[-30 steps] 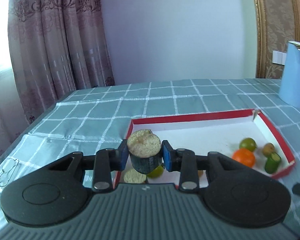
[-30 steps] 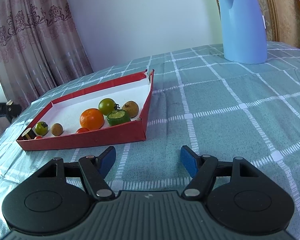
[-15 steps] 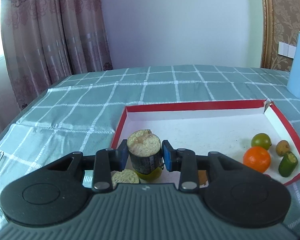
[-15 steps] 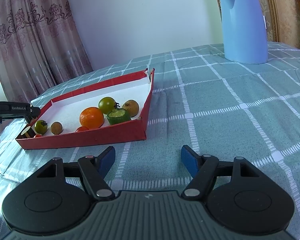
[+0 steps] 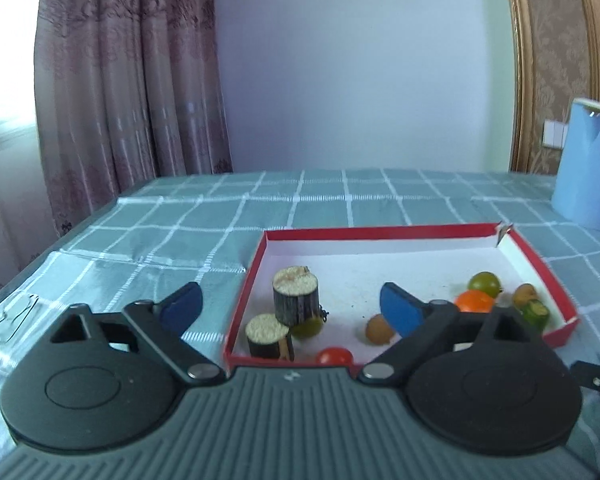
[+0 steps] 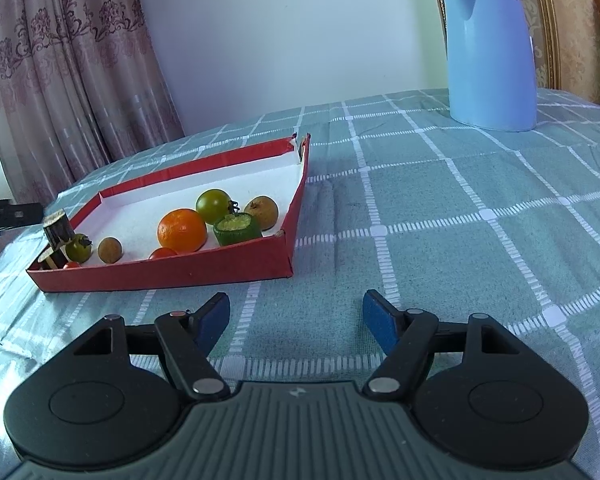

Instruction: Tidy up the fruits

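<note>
Left wrist view, from the left edge: patterned curtain (image 5: 132, 92) in the upper left; checked teal cloth over the counter (image 5: 172, 240); wire-framed glasses (image 5: 16, 316) at lower left, blurred. Left gripper (image 5: 290, 306) with jaws just swung wide apart, released, nothing pressed between the pads. Between them, in the near left corner of the red tray (image 5: 380, 232): taller dark-skinned cut cylinder (image 5: 296, 300) upright, free of both pads, touching a shorter cut cylinder (image 5: 268, 336) in front and a green tomato (image 5: 308, 326) at its right. Further right: red cherry tomato (image 5: 334, 356) at the near wall, small brown fruit (image 5: 378, 330), orange (image 5: 474, 302), second green tomato (image 5: 484, 284), brown fruit (image 5: 524, 294) and green cut piece (image 5: 536, 314) in the right corner. Blue kettle (image 5: 584, 168) at the right edge.

Right wrist view: same tray in the left half of the frame, fruits inside it; right gripper (image 6: 296, 320) low over bare cloth at centre bottom, jaws parted, grasping nothing.
</note>
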`<state>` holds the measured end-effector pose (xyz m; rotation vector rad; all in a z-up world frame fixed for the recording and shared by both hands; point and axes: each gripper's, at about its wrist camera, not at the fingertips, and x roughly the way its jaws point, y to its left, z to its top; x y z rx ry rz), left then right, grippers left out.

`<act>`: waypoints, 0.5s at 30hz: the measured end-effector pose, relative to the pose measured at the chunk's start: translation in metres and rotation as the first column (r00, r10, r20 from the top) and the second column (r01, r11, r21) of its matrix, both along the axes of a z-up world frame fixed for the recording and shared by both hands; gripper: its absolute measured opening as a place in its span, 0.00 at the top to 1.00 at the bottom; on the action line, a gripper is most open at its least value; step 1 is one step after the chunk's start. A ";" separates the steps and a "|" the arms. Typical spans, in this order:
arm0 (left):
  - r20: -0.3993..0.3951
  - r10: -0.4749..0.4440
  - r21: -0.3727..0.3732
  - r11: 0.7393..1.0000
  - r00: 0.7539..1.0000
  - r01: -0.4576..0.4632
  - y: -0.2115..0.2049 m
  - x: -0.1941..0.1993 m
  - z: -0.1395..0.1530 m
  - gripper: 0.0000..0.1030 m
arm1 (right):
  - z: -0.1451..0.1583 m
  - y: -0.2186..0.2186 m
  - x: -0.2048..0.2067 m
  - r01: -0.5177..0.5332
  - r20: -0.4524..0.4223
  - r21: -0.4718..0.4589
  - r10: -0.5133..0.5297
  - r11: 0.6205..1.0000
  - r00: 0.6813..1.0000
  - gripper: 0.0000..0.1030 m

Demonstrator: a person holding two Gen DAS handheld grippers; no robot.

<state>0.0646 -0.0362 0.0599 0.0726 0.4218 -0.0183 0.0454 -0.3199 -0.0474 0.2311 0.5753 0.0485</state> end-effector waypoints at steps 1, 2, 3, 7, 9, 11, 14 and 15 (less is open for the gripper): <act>0.014 -0.007 0.000 1.000 1.000 0.007 0.000 -0.007 -0.001 0.04 | 0.000 0.001 0.001 0.000 -0.002 -0.008 0.000 1.000 1.000 0.29; 0.024 -0.008 0.003 1.000 1.000 0.008 0.000 -0.014 -0.003 0.03 | 0.000 0.002 0.001 0.000 -0.005 -0.016 0.000 1.000 1.000 0.29; 0.027 -0.005 0.008 1.000 1.000 0.005 -0.001 -0.020 -0.006 0.01 | 0.000 0.003 0.001 -0.001 -0.007 -0.022 0.001 1.000 1.000 0.29; 0.016 0.007 0.001 1.000 1.000 -0.007 -0.001 -0.036 -0.020 0.00 | 0.001 0.011 0.003 0.004 -0.022 -0.075 -0.005 0.997 1.000 0.28; -0.003 0.003 0.000 1.000 1.000 -0.003 -0.002 -0.040 -0.029 0.00 | 0.002 0.016 0.003 0.024 -0.028 -0.098 -0.027 0.995 0.999 0.27; -0.021 0.010 0.001 1.000 1.000 -0.010 -0.002 -0.041 -0.037 0.00 | 0.003 0.021 0.002 0.031 -0.026 -0.091 -0.033 0.995 0.999 0.22; -0.057 0.020 -0.029 0.999 0.998 -0.022 0.004 -0.037 -0.045 0.00 | 0.004 0.033 0.000 0.035 -0.014 -0.094 -0.037 0.995 0.999 0.21; -0.071 0.021 -0.042 0.999 0.997 -0.024 0.006 -0.035 -0.046 0.00 | 0.004 0.037 0.000 0.039 -0.017 -0.102 -0.041 0.994 0.999 0.21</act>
